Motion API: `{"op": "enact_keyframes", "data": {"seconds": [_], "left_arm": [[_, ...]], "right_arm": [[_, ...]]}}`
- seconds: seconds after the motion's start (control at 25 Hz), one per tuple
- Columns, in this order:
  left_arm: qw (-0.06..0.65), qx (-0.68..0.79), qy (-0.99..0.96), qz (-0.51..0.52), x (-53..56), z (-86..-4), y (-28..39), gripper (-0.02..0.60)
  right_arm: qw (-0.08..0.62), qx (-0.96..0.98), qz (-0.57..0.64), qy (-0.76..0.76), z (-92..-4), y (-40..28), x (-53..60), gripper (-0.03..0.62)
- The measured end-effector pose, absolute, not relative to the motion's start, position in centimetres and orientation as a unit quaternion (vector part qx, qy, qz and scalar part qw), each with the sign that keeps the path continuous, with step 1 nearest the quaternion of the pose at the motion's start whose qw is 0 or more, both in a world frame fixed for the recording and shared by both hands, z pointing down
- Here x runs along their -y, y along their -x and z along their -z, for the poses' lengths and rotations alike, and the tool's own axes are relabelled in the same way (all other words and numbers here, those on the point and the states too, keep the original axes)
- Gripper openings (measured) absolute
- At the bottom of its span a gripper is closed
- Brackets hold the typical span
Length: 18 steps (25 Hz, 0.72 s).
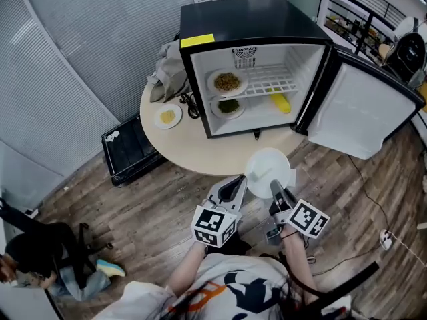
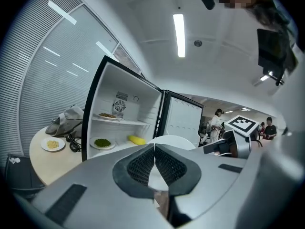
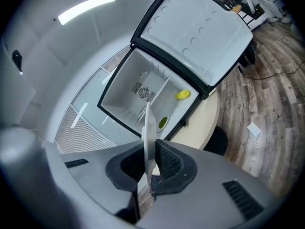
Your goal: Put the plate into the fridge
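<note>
Over near edge of round table (image 1: 193, 147), facing open mini fridge (image 1: 253, 20): empty white plate (image 1: 267, 169), not yet inside. Clamped at rim by right hand-held gripper (image 1: 275, 187), seen edge-on between its pads in right gripper view. Left hand-held gripper (image 1: 233, 187) just beside plate, jaws pressed together, nothing held.

Inside fridge:
- Wire shelf: plate of noodles (image 1: 227, 82).
- Below: plate of greens (image 1: 228, 107), yellow item (image 1: 280, 102) beside it.

On table, left of fridge: small plate of yellow food (image 1: 167, 116), grey bag (image 1: 167, 72). Fridge door (image 1: 360, 109) swung wide to right.
</note>
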<state>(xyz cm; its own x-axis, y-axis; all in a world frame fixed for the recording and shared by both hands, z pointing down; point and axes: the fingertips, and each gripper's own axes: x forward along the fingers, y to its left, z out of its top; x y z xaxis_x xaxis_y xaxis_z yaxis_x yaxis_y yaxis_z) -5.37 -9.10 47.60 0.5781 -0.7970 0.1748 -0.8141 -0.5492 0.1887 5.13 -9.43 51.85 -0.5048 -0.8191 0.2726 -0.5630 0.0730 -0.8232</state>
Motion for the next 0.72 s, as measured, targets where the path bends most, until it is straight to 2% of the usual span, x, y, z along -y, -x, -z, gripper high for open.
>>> {"op": "enact_keyframes", "data": {"seconds": [0.24, 0.72], "left_arm": [[0.138, 0.464, -0.875, -0.029, 11.6, -48.3, 7.7, 0.012], [0.151, 0.461, -0.874, -0.019, 14.7, -48.4, 8.2, 0.012]], "right_arm": [[0.122, -0.723, 0.481, 0.480, -52.0, -2.9, 11.8, 0.029], [0.103, -0.723, 0.480, 0.485, -51.7, -2.2, 15.2, 0.029]]}}
